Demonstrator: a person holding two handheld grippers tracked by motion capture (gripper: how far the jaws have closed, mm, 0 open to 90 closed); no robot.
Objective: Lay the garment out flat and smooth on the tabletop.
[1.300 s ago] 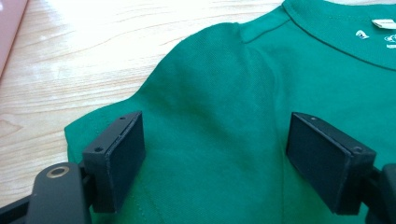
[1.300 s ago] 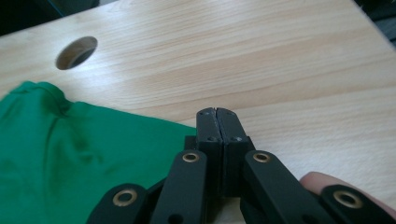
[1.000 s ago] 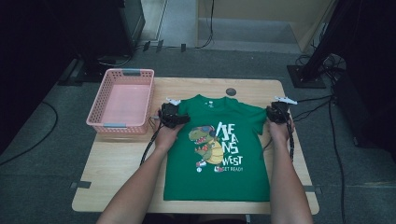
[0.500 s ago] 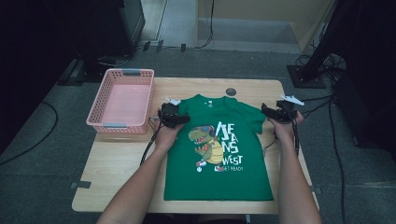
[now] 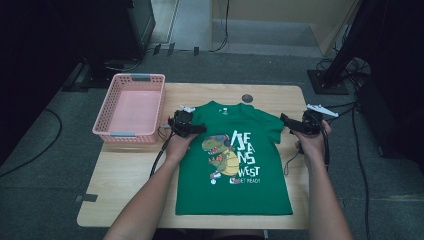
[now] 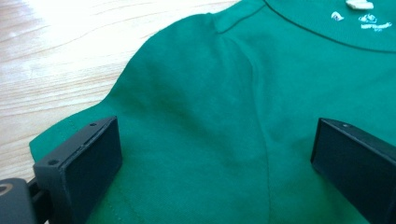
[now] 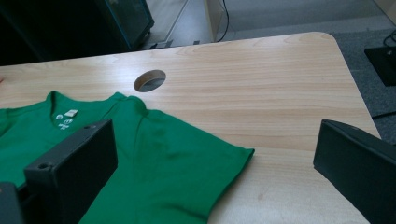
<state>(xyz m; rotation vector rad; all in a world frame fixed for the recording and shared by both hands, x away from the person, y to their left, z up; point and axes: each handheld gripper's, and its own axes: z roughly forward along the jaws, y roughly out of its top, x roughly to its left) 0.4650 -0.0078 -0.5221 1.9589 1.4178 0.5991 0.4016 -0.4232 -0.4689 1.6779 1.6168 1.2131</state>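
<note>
green t-shirt (image 5: 235, 160) lies flat on counter (image 5: 130, 175). left gripper (image 5: 192, 128) over its sleeve, right gripper (image 5: 290, 124) beside the other; both jaws apart.

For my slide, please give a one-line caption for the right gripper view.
Open right tongs above the sleeve of a green cotton T-shirt on a light wooden table.

high: overhead, forward-down | gripper views: close, low | shared: shirt (image 5: 235, 160)
</note>
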